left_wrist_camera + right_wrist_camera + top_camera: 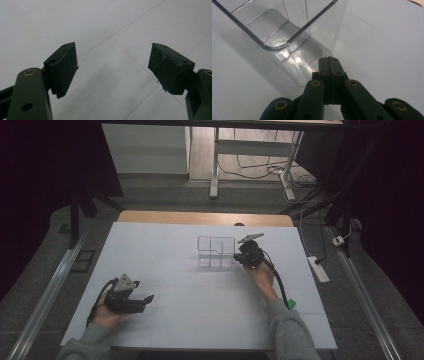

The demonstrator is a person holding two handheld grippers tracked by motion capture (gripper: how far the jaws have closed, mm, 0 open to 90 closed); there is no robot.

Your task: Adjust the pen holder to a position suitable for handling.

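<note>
White tabletop [200, 310]; clear divided container [216, 252] sits just left of right gripper [329, 60], whose jaws are clenched empty at its lower wall. Left gripper [112, 67] released, well apart, farther.

Dim room, grey floor [165, 195], white desk legs [215, 165], power strip [318, 269]

Your high view is dim — the room around the white table [210, 315] falls nearly black at both sides, with a lit patch of floor at the top. Your left gripper view is sharp on the pads, and soft shadows stretch across the surface below. In your right gripper view the clear container [287, 37] catches small glints — its walls cast a grey shadow.
</note>
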